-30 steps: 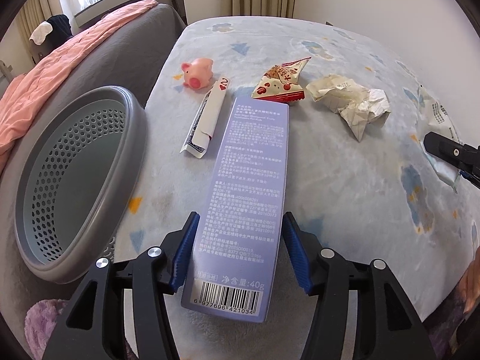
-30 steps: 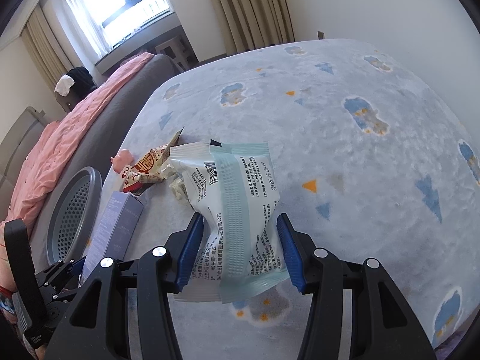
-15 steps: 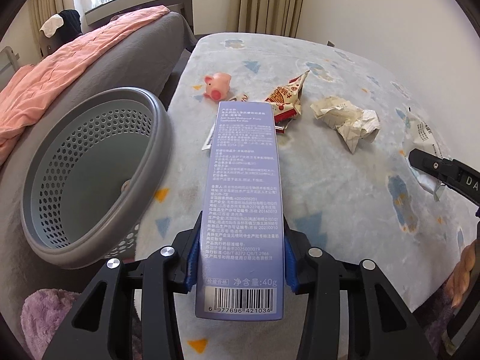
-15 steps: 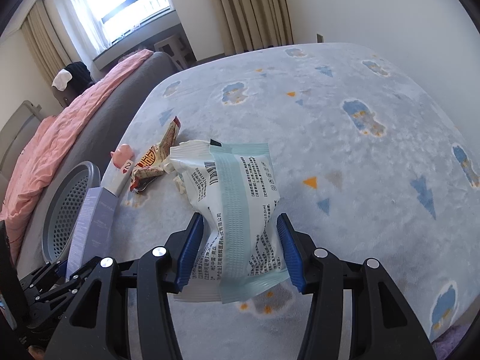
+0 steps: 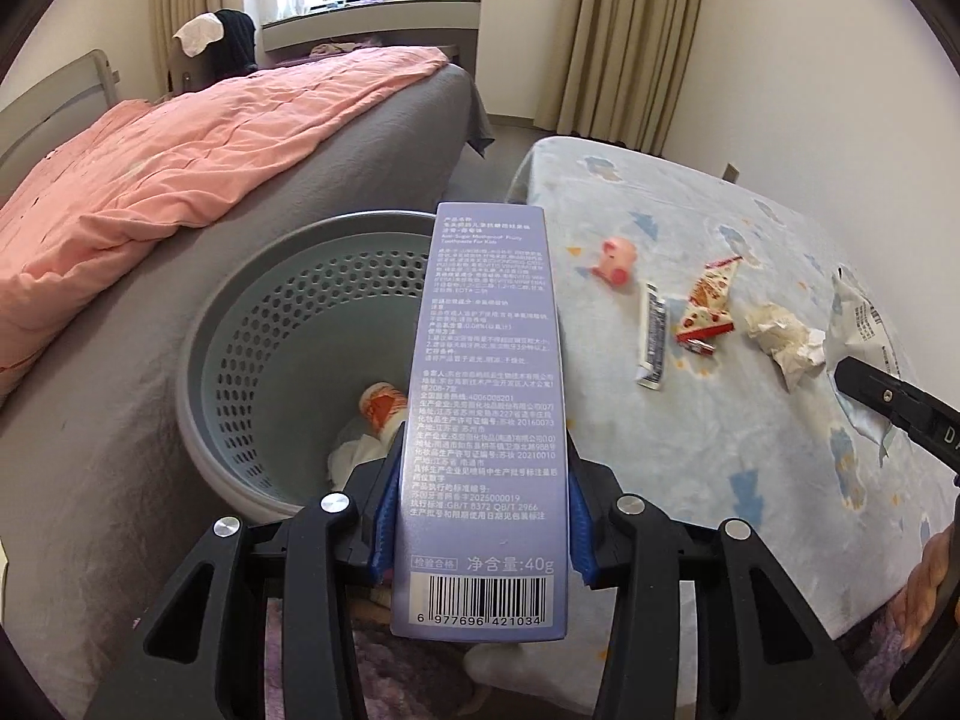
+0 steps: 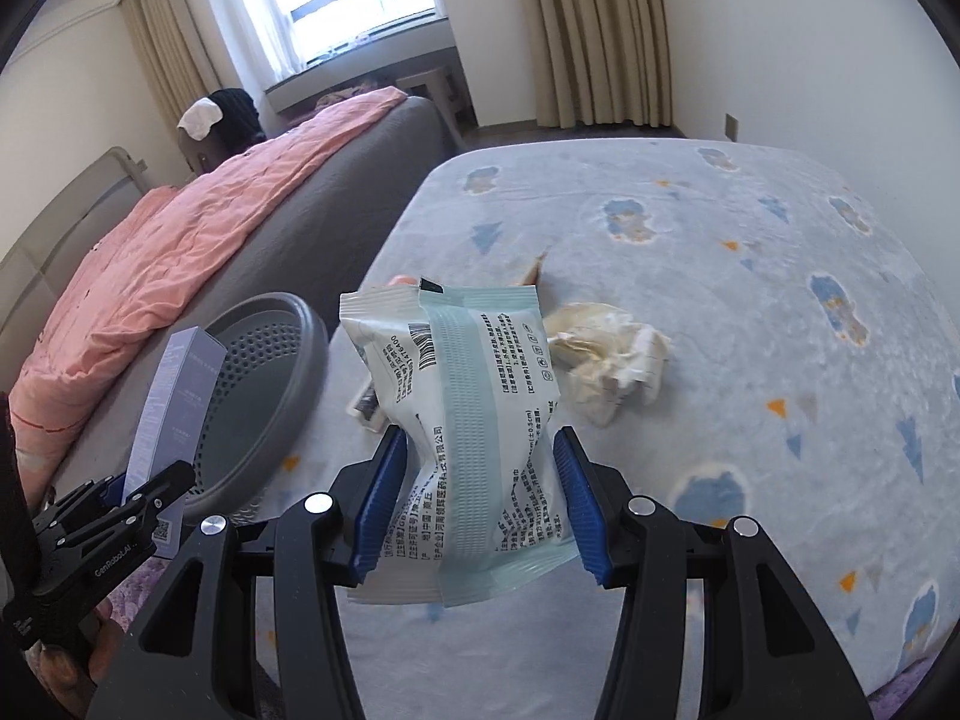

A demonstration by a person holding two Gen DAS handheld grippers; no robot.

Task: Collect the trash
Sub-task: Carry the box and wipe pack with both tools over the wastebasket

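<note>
My left gripper point(image 5: 480, 516) is shut on a tall lilac toothpaste box point(image 5: 486, 396) and holds it above the near rim of the grey perforated basket point(image 5: 252, 324). The basket holds a small cup and white tissue point(image 5: 372, 426). My right gripper point(image 6: 474, 498) is shut on a white and mint plastic packet point(image 6: 474, 420), lifted above the patterned table point(image 6: 750, 300). On the table lie a crumpled paper ball point(image 5: 786, 336), a red snack wrapper point(image 5: 708, 312), a white sachet point(image 5: 654, 336) and a pink pig toy point(image 5: 618, 258).
A bed with a grey sheet and pink duvet point(image 5: 150, 192) runs along the left, right behind the basket. A wall and curtains point(image 5: 624, 36) stand at the back. The basket also shows in the right wrist view point(image 6: 264, 396), left of the table edge.
My left gripper closed on the toothpaste box, lifted it off the table and swung it left over the basket. My right gripper raised the packet and shifted left.
</note>
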